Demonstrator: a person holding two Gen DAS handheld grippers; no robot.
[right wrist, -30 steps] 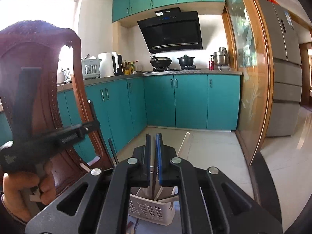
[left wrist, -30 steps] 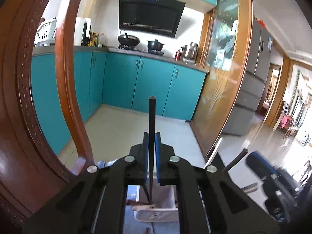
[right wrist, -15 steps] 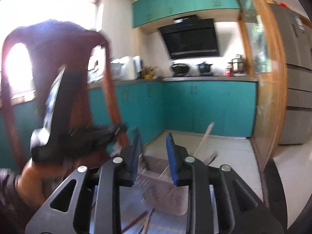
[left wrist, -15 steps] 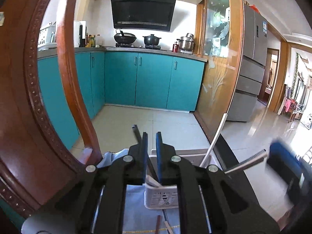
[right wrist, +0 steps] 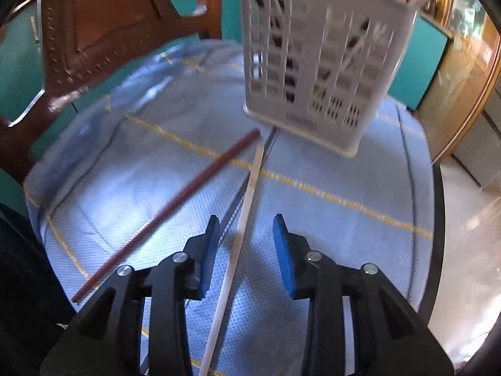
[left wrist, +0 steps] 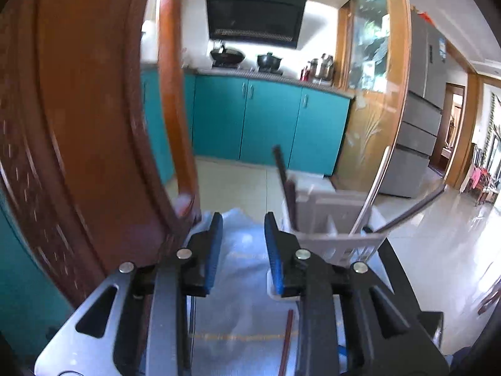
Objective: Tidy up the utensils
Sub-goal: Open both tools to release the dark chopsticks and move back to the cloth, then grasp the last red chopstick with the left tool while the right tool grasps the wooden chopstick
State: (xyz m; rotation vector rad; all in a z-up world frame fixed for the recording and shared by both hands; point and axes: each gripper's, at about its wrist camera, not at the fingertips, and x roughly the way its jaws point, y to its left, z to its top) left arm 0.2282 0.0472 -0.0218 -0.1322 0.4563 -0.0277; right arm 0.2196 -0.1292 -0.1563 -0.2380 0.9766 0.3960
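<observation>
Chopsticks remain on the cloth: with your right gripper (right wrist: 245, 252) spread empty over the white chopstick (right wrist: 242, 222) and your left gripper (left wrist: 242, 250) likewise apart, lower, clamp, then carry it to the far basket (right wrist: 316, 62).

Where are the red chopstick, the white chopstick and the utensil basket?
red chopstick (right wrist: 175, 206), right wrist view, middle of its shaft
white chopstick (right wrist: 247, 194), right wrist view, shaft ahead of the tongs
utensil basket (right wrist: 316, 59), right wrist view, its perforated front wall

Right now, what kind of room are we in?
A home kitchen and dining area, most likely: a range hood above pots on a stove, teal cabinets, and a fridge beside a wooden dining chair.
</observation>
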